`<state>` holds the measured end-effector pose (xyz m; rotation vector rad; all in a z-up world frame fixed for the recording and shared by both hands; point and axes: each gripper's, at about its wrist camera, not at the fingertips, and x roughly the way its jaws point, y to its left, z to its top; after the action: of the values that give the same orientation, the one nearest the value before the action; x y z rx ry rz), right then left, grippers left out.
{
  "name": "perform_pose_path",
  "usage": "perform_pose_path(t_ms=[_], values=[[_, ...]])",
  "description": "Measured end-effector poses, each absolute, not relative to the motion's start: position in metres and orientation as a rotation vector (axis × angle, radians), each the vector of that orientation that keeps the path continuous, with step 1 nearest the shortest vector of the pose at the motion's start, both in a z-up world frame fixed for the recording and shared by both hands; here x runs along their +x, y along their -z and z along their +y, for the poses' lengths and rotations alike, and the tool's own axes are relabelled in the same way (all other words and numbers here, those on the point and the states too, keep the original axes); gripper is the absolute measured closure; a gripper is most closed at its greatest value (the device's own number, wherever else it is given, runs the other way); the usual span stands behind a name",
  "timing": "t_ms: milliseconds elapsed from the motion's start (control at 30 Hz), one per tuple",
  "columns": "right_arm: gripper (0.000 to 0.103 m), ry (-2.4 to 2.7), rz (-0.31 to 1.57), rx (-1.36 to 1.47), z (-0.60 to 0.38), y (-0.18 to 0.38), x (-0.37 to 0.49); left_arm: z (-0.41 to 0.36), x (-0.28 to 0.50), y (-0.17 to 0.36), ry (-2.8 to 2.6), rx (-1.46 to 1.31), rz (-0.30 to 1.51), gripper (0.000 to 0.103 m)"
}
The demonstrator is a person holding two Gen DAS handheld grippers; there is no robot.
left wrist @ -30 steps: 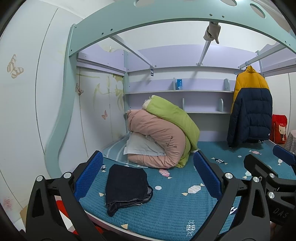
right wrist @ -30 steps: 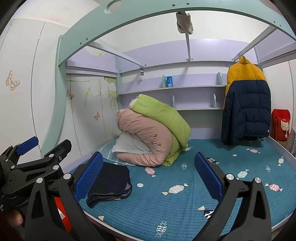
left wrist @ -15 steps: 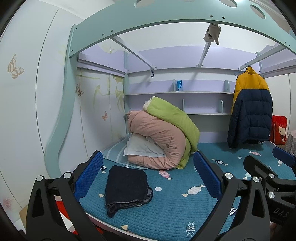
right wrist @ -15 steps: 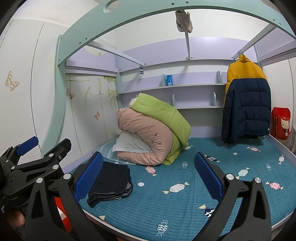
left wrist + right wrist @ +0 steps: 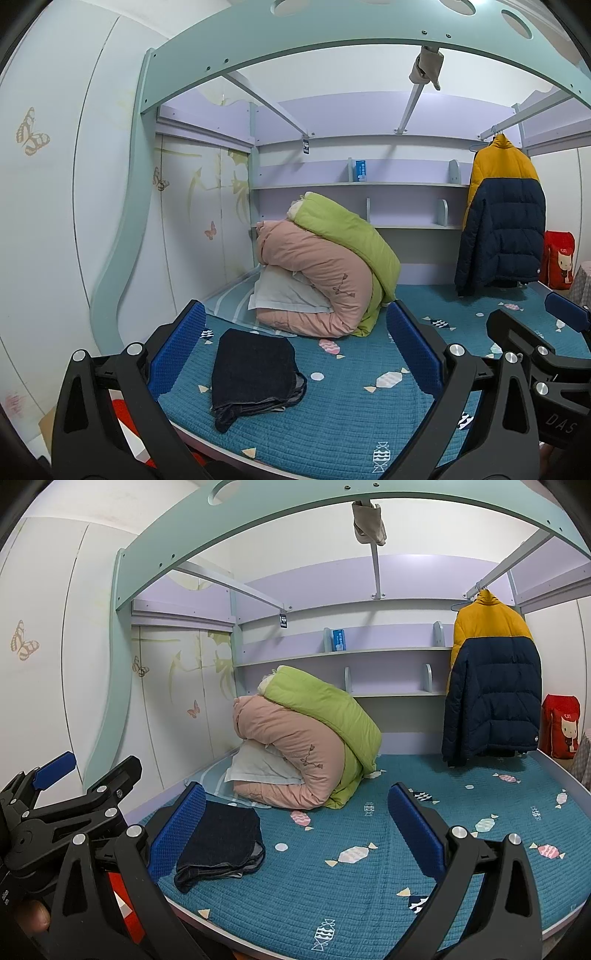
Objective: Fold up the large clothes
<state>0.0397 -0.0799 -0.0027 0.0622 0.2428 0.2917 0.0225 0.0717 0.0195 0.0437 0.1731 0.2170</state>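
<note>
**Both grippers empty above the bed; folded garment lying near the front edge**

Left wrist view: The left gripper [image 5: 295, 347], black-framed with blue ribbed pads, holds its jaws wide apart with nothing between them. The folded dark navy denim garment [image 5: 255, 373] lies flat on the teal quilted bedspread with candy print [image 5: 347, 413], near the front edge. It appears between the two pads but beyond them, closer to the left pad, and touches neither. Behind it sits a rolled pink and green quilt bundle [image 5: 325, 266]. The right gripper's frame enters at the right edge.

Right wrist view: The right gripper [image 5: 295, 827] also holds its jaws wide apart and empty. The garment [image 5: 219, 843] lies beyond the left pad, partly hidden by it. A yellow and navy padded jacket [image 5: 491, 690] hangs at the right. The left gripper [image 5: 74, 794] shows at the left edge.
</note>
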Motion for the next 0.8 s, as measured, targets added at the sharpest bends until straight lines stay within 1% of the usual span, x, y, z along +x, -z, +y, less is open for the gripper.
perform_pose_path(t_ms=[800], values=[[0.007,-0.292,0.246,0.063,-0.0786,0.0034,0.0404,0.0743,0.0212,-0.0189,-0.221,0.042,0.173,0.005]])
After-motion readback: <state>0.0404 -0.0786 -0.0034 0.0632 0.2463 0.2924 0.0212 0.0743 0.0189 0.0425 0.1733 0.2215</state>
